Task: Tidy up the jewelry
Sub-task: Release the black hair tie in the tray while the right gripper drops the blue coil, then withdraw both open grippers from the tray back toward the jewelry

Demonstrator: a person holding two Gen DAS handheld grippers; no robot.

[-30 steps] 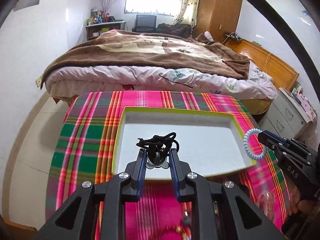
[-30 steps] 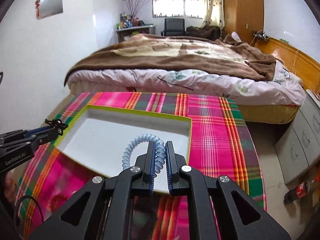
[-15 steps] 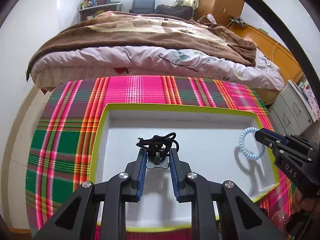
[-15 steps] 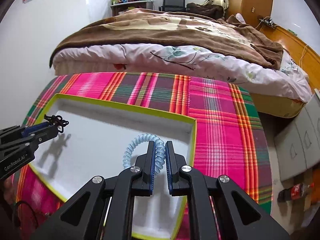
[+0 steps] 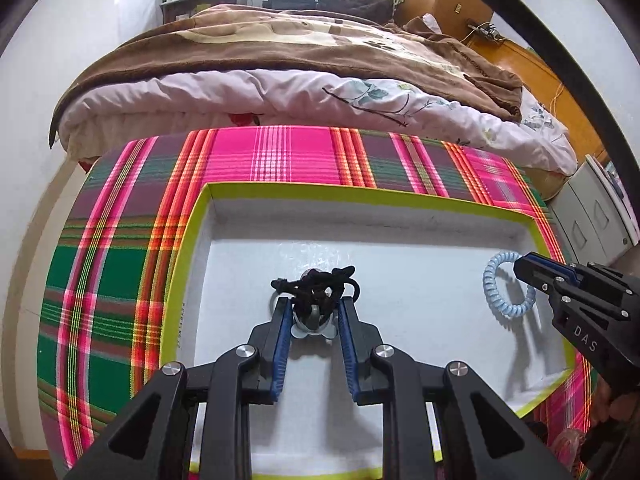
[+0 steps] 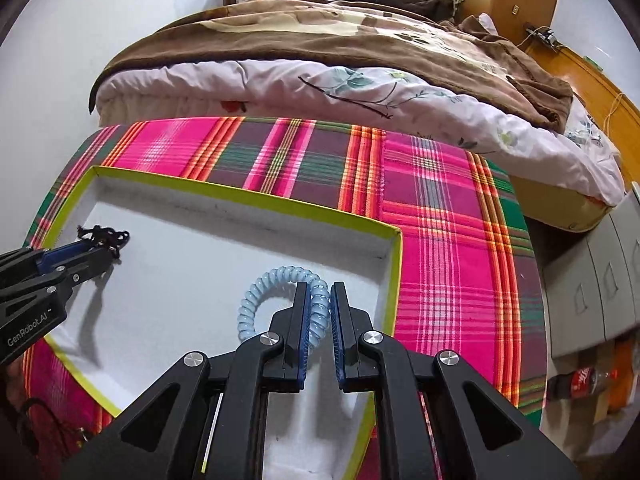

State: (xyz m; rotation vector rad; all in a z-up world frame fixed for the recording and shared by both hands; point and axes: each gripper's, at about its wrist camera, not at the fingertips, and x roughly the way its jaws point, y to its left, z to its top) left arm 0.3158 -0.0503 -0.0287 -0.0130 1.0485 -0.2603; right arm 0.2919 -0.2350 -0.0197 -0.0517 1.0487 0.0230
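Note:
A white tray with a lime-green rim (image 5: 188, 264) (image 6: 394, 264) lies on a pink and green plaid table. My left gripper (image 5: 314, 304) (image 6: 106, 250) hangs over the tray's middle, shut on a black cord necklace with a grey metal pendant (image 5: 316, 288) (image 6: 104, 236). The pendant sits just above the tray floor; whether it touches I cannot tell. My right gripper (image 6: 319, 290) (image 5: 520, 266) is over the tray's right part, shut on a pale blue spiral bracelet (image 6: 276, 296) (image 5: 500, 292) that hangs from its fingertips.
The plaid tablecloth (image 5: 120, 280) (image 6: 448, 240) surrounds the tray. A bed with a brown blanket (image 5: 300, 48) stands right behind the table. Grey drawers (image 6: 592, 280) and a cola bottle on the floor (image 6: 580, 380) are to the right. Some cord lies by the table's near left (image 6: 32, 412).
Both grippers moved forward and down over the tray with their items; they now hang inside its rim, close above the white floor. Neither grip has changed.

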